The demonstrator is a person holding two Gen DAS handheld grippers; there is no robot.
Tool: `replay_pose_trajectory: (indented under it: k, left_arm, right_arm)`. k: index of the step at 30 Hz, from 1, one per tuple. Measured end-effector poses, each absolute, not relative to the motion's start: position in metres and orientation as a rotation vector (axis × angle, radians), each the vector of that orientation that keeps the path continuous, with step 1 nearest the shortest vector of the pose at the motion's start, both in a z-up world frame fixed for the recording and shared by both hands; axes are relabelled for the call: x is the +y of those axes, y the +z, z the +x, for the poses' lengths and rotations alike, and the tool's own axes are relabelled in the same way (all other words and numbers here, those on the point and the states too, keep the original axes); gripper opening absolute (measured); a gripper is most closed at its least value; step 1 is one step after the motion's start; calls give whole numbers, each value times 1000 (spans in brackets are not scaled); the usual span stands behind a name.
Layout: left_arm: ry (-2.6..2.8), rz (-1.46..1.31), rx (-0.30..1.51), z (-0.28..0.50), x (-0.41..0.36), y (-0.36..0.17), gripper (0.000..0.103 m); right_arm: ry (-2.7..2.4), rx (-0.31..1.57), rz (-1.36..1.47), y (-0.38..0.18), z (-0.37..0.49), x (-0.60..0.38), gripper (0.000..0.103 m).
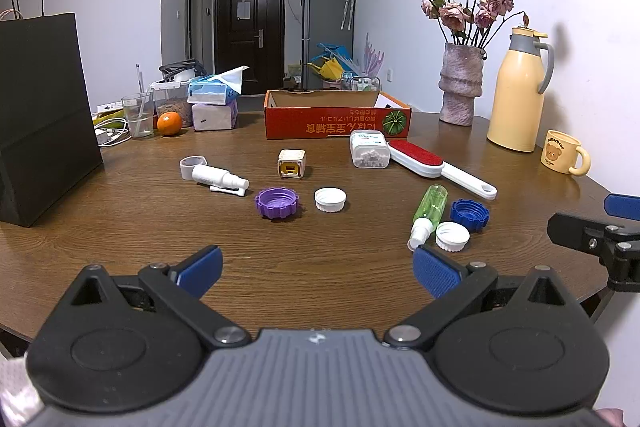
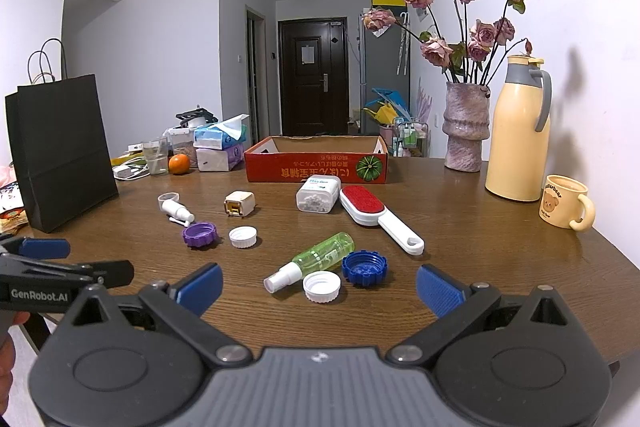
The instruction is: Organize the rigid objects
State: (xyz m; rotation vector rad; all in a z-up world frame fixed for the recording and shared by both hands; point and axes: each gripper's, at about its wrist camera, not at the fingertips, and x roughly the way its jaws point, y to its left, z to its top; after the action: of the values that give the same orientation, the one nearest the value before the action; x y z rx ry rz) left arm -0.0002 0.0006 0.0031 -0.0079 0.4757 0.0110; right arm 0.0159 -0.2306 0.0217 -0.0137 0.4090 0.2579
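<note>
Grippers hung over the brown table (image 1: 120, 219); the left gripper (image 1: 318, 273) had its blue fingers wide apart and held nothing; the right gripper (image 2: 319, 285) was wide apart too, with nothing in it; a green spray bottle (image 2: 316, 258) lay on its side, touching a white cap (image 2: 322, 287) beside a blue cap (image 2: 365, 268); a purple cap (image 1: 277, 202) sat well apart; the red box (image 1: 337, 115) stood at the back.

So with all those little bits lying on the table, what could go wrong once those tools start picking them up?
The green spray bottle lies on its side, touching a white cap beside the blue cap; gripping one may knock the others or set the bottle rolling. The red box sits past everything, so a carried item could clip the lint brush. Both tools, left and right, are open and close together, so they might collide.
</note>
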Motion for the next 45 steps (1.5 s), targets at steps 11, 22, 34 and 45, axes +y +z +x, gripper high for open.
replay_pose_trajectory:
  k: [11, 22, 34, 45]
  left_arm:
    - [11, -9, 474, 0, 1, 3, 103]
    - [12, -8, 469, -1, 0, 8, 103]
    - [12, -7, 467, -1, 0, 9, 103]
    - [15, -6, 458, -2, 4, 12, 103]
  right_arm:
    - [257, 404, -15, 24, 13, -230, 103]
    - [258, 400, -21, 25, 12, -230, 103]
    - [258, 398, -24, 26, 12, -230, 103]
    - [257, 397, -25, 25, 11, -229, 103]
